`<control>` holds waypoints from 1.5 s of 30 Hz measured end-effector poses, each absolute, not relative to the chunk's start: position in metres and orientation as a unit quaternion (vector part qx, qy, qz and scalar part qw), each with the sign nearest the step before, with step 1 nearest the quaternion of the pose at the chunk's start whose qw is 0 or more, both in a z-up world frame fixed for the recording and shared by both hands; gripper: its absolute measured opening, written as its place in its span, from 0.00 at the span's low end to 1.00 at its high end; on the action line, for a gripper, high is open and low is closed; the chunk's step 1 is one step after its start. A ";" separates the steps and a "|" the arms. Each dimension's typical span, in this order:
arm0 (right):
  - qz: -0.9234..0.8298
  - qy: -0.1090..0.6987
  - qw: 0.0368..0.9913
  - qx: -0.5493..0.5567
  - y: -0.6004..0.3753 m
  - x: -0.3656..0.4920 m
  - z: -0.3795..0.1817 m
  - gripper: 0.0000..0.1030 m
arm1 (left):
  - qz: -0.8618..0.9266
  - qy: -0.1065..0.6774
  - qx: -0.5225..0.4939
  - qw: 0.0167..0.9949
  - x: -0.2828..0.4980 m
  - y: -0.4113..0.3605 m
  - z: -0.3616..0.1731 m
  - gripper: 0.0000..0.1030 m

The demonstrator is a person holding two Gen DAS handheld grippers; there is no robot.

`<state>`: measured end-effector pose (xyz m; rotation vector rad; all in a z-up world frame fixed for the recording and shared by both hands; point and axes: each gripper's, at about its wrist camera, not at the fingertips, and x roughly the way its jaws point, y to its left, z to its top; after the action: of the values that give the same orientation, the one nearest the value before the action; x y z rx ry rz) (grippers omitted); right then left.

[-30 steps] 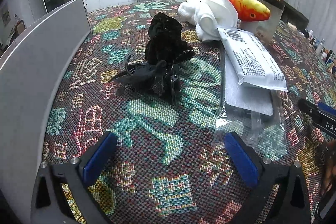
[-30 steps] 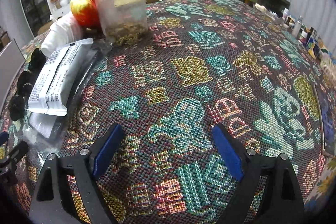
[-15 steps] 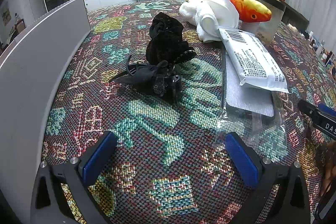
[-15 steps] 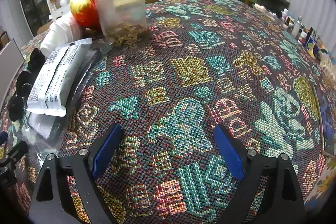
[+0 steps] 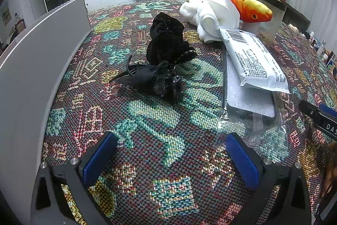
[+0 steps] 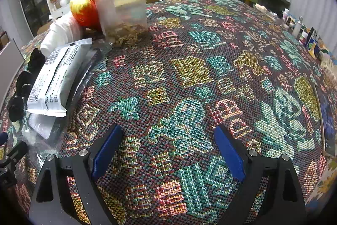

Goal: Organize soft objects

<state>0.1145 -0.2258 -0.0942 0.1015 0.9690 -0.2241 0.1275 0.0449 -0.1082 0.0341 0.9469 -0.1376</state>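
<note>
In the left wrist view a crumpled black cloth [image 5: 166, 41] lies mid-table, with a smaller black fabric item with straps [image 5: 153, 79] in front of it. Behind are a white plush [image 5: 210, 14] and an orange fish plush [image 5: 242, 3]. My left gripper [image 5: 168, 157] is open and empty, well short of the black items. My right gripper [image 6: 166, 149] is open and empty over bare tablecloth. The right wrist view shows the fish plush [image 6: 84, 10], white plush [image 6: 61, 33] and black items [image 6: 23, 81] at far left.
A white sealed pouch [image 5: 252, 60] lies on a grey padded mailer [image 5: 248, 98] and clear plastic wrap [image 5: 252, 132]. A clear container with a black lid [image 6: 122, 7] stands behind. A grey box wall [image 5: 35, 56] runs along the left. Small bottles [image 6: 303, 31] line the right edge.
Both grippers have shifted only slightly; the views are almost the same. Nothing was grasped or moved.
</note>
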 end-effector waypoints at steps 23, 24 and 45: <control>-0.108 0.464 0.878 0.049 -0.226 0.115 -0.094 0.90 | -0.066 0.456 0.017 0.888 0.127 0.045 -0.108 1.00; -0.108 0.465 0.878 0.049 -0.226 0.115 -0.094 0.90 | -0.066 0.456 0.017 0.888 0.127 0.045 -0.108 1.00; -0.109 0.464 0.878 0.050 -0.225 0.115 -0.094 0.90 | -0.080 0.452 0.033 0.888 0.090 0.066 -0.107 1.00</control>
<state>0.1147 -0.2254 -0.0937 0.1046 0.9677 -0.2267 0.0900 0.0656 -0.1075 0.0696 0.9385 -0.1668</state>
